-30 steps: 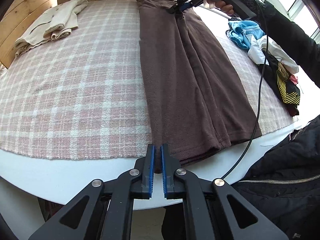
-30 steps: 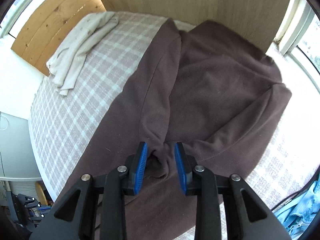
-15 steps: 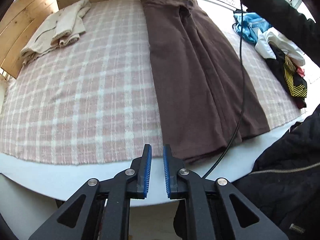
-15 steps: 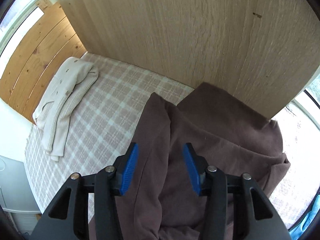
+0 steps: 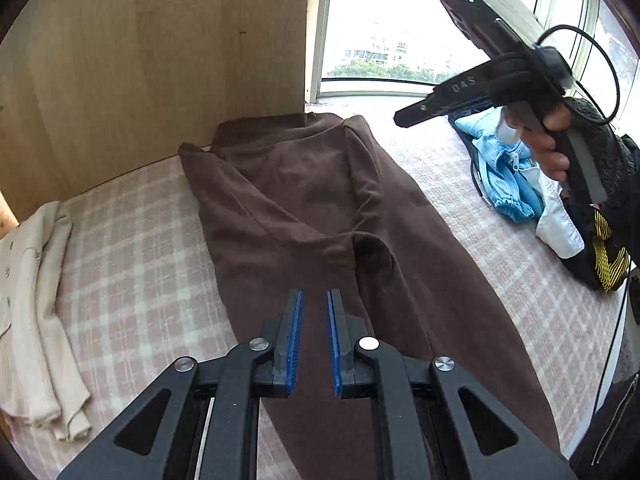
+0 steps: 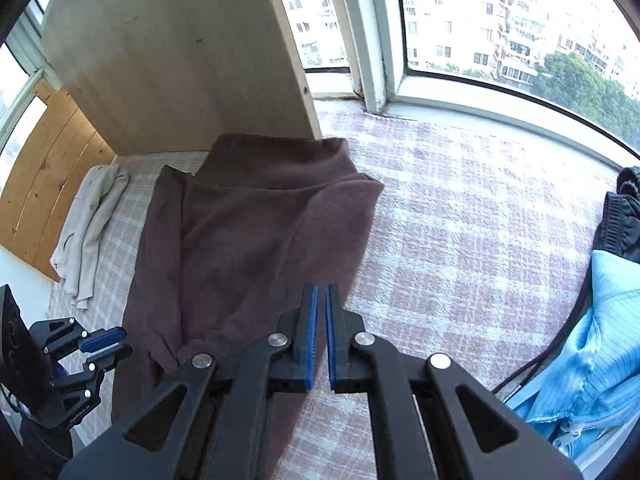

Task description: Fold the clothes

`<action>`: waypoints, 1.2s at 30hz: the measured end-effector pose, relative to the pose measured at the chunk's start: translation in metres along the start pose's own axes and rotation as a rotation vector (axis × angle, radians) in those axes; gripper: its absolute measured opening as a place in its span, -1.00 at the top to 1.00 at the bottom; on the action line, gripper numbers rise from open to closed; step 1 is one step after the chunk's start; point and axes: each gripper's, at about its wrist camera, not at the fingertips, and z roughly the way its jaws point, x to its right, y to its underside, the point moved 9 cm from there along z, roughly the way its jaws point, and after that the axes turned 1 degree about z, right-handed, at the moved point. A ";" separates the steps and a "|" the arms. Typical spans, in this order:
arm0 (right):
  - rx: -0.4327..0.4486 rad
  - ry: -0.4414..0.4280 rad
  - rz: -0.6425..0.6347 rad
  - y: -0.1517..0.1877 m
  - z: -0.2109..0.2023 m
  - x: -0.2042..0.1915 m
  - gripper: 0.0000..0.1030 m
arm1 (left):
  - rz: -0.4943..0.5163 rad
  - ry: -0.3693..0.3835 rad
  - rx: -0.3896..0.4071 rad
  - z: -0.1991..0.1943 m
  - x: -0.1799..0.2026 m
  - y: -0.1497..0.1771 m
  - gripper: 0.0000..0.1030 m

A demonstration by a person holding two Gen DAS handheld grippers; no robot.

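A long brown garment (image 5: 328, 216) lies flat on the pink plaid tablecloth (image 5: 132, 272), its sleeves folded inward over the body. It also shows in the right wrist view (image 6: 248, 236). My left gripper (image 5: 313, 334) hovers above its middle with the jaws a small gap apart and nothing between them. My right gripper (image 6: 321, 330) is lifted above the garment's right edge, its jaws nearly together and empty. The right gripper also shows in the left wrist view (image 5: 416, 110), held high at the right.
A folded cream cardigan (image 5: 32, 300) lies at the left of the table. A pile of blue, white and black clothes (image 5: 536, 200) lies at the right. A wooden panel (image 5: 152, 60) stands behind the table, beside windows.
Both grippers let go of the brown garment and lifted. The left moved from the hem at the near edge up over the garment's middle. The right swung right and narrowed its jaws.
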 end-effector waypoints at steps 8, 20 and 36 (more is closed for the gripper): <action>0.012 -0.088 -0.085 -0.036 0.026 -0.048 0.89 | 0.143 0.026 -0.046 0.058 0.034 0.000 0.89; -0.079 -0.135 -0.433 -0.054 0.117 -0.181 0.87 | 0.033 0.048 0.017 0.033 0.014 -0.006 0.73; -0.047 -0.055 -0.531 -0.076 0.150 -0.201 0.98 | 0.009 -0.002 -0.004 0.043 0.001 0.013 0.59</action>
